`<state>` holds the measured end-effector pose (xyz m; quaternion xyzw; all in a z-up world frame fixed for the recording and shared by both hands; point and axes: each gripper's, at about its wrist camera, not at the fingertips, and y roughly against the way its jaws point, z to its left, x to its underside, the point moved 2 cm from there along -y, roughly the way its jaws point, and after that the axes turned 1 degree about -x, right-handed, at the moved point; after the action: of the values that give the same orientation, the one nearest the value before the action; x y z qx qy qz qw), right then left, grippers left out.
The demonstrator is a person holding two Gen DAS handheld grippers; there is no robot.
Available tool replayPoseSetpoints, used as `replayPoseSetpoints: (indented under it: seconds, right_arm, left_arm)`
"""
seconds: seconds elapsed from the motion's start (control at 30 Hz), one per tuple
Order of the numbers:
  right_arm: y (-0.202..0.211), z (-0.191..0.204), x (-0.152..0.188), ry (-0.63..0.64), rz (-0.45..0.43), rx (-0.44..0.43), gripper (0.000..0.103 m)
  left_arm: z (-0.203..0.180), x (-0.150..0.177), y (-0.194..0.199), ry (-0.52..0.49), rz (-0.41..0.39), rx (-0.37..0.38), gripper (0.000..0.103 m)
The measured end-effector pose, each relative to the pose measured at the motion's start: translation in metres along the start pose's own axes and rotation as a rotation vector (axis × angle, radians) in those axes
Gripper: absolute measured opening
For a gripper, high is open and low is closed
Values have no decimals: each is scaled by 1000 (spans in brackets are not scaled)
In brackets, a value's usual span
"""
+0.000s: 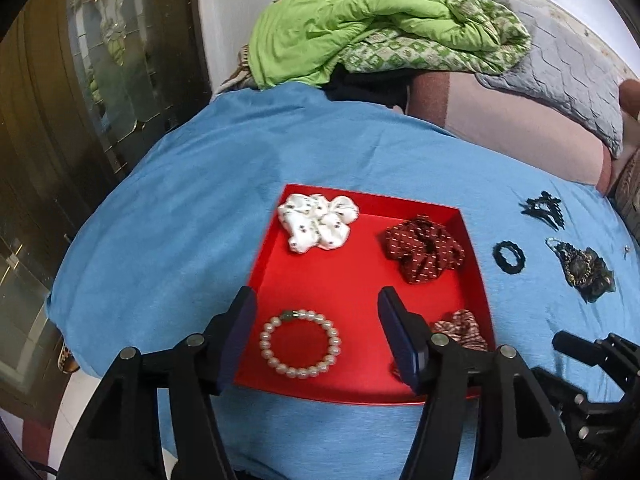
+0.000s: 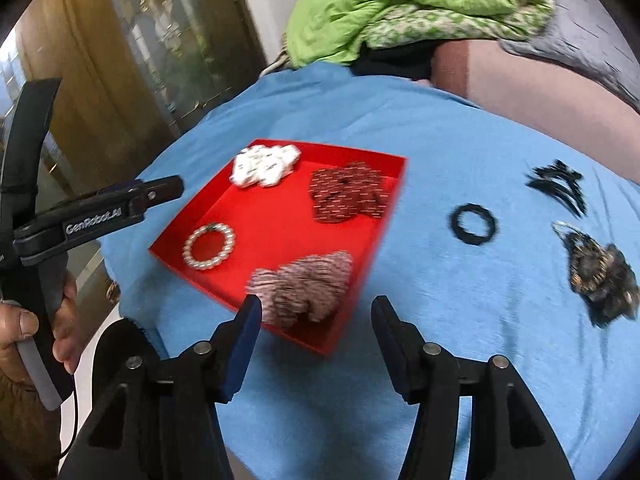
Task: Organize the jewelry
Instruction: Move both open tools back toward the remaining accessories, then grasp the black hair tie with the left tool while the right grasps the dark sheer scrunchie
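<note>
- Jewelry: part sorted. The red tray (image 1: 360,292) on the blue cloth (image 1: 200,208) holds a pearl bracelet (image 1: 300,343), a white scrunchie (image 1: 318,221), a dark red scrunchie (image 1: 424,247) and a pink striped scrunchie (image 2: 304,288), each near its own corner, apparently to keep pieces apart.
- Outstanding: a black hair tie (image 2: 474,225), a black claw clip (image 2: 558,186) and a dark beaded piece (image 2: 600,276) lie on the cloth right of the tray, well apart from each other, none touched.
- Left gripper (image 1: 318,338): jaws released, empty, hanging over the tray's near edge with the bracelet between its fingers in view; contact cannot be confirmed.
- Right gripper (image 2: 316,346): jaws spread, empty, over the tray's near corner beside the pink scrunchie. This view is blurred.
- Judgement: the loose items sit on the right gripper's side, so it looks best placed for the next pick; the hair tie lies nearest the tray.
</note>
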<state>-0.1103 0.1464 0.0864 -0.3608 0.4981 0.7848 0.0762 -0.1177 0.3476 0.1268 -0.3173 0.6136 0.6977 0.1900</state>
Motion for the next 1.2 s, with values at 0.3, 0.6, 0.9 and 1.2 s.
replayPoseSetpoints:
  seconds: [0.3,0.6,0.9,1.2]
  right_arm:
    - [32,-68,22,-124,-40,74,63]
    - [76,-170,62,-337,-69,202,63]
    - [103,-240,76,-461,-126,281,64]
    - [91,-282,61,-532,-149,254,64]
  left_arm:
    - [-47,-1,4,-63,19,74,62]
    - [-119,1,-1,-154,55,178,62]
    - [-195,0,-23,-214,114,283,62]
    - [-264,-3,-60,-294,133,320,62]
